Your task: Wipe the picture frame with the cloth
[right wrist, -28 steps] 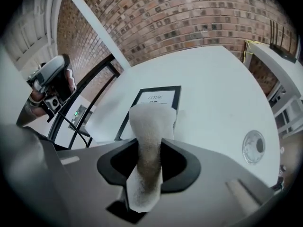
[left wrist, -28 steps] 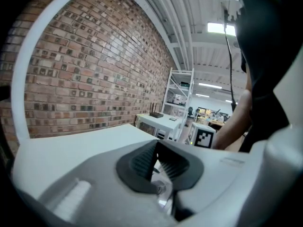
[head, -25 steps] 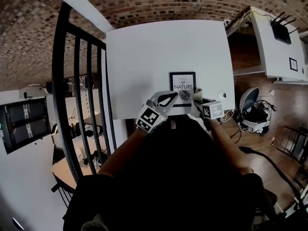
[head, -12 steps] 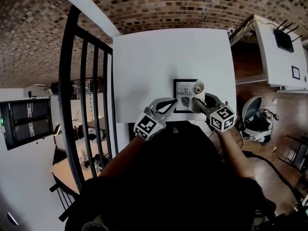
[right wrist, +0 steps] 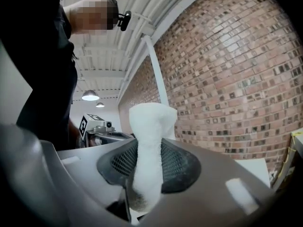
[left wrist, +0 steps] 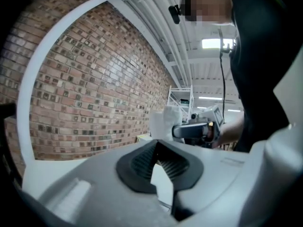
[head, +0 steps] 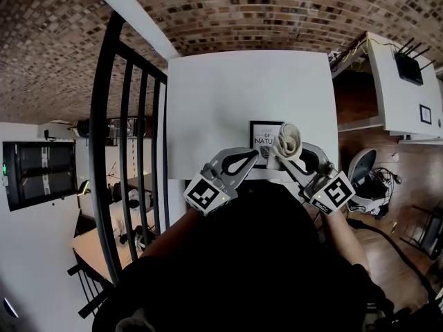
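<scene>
The picture frame (head: 261, 141) lies flat on the white worktop (head: 235, 95), just beyond the tips of both tools and near the worktop's closest edge. I judge it light and stiff, with a face that is probably glazed, fragile and slippery, so it may skate under a wipe. I'd steady it by a border, not the face.

The cloth (head: 288, 141) is a soft rolled wad. My right tool (head: 286, 155) clamps its lower part, and the free end sticks out past the jaws over the frame's right side. I cannot tell whether it touches the frame.

My left tool (head: 250, 155) has its jaws closed tip to tip on nothing, at the frame's near left corner.
</scene>
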